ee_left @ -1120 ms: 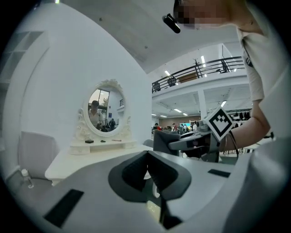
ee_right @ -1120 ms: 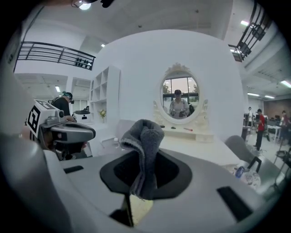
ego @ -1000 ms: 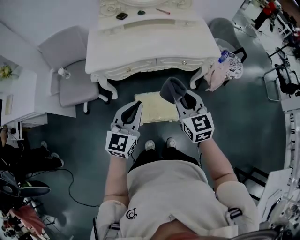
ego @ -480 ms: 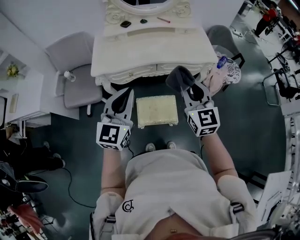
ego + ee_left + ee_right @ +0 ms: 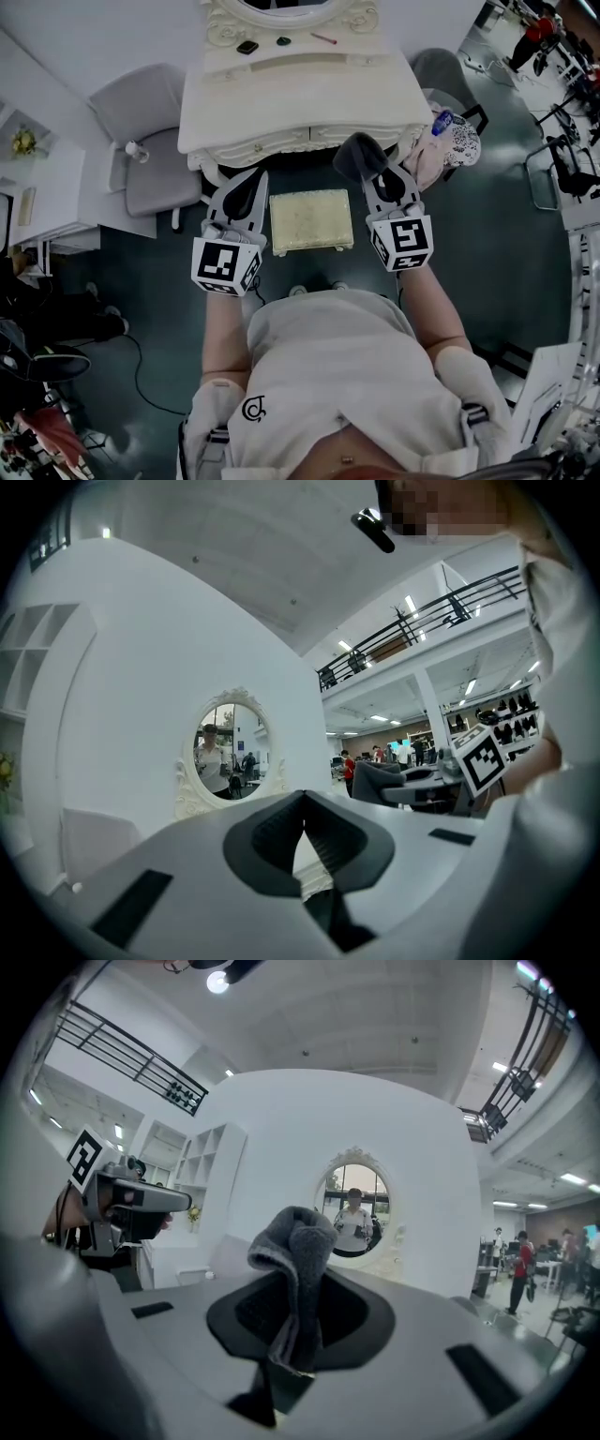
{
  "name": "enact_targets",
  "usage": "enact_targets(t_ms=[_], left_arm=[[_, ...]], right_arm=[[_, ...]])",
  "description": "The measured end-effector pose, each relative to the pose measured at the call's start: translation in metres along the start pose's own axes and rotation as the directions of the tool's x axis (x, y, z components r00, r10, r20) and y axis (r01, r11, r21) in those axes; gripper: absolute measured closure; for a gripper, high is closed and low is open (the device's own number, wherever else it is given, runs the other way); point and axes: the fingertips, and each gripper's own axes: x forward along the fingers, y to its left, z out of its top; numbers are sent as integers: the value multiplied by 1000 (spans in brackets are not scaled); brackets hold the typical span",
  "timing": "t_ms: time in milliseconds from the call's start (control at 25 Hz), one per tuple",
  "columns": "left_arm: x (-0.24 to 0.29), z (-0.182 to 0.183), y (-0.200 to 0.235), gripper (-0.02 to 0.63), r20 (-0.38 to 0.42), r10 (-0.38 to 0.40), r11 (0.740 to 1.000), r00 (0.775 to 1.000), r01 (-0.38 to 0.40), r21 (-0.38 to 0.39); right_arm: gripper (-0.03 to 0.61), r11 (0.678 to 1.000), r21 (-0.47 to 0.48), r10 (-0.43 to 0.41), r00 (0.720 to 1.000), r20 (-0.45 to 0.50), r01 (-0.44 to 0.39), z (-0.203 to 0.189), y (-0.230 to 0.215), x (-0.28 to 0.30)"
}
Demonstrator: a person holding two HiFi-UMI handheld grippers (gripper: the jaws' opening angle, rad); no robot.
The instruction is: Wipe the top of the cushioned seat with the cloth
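The cushioned seat [image 5: 311, 221] is a cream rectangular stool on the dark floor in front of a white dressing table, seen in the head view. My right gripper [image 5: 372, 176] hovers over its right edge, shut on a folded grey cloth [image 5: 358, 155] that sticks out past the fingertips. In the right gripper view the cloth [image 5: 298, 1234] stands up from between the closed jaws of the right gripper [image 5: 296, 1321]. My left gripper [image 5: 257, 180] is held beside the seat's left edge. Its jaws are shut with nothing between them in the left gripper view [image 5: 303, 801].
The white dressing table [image 5: 300, 94] with an oval mirror [image 5: 228, 752] stands just beyond the seat, small items on its top. A grey chair [image 5: 150, 141] is at the left. Another chair draped with clothes [image 5: 448, 136] is at the right. The person's feet [image 5: 298, 292] are near the seat's front.
Both grippers have moved forward and apart, from in front of the seat to either side of it. The cloth stays gripped in the right one.
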Motion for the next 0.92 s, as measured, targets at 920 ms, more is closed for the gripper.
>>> enact_targets(t_ms=[920], left_arm=[[22,1,2,600,-15,9,1000,1000,-9,16]], right_arm=[[511,1000,17,25,999,-45,-25,-12,-14,12]])
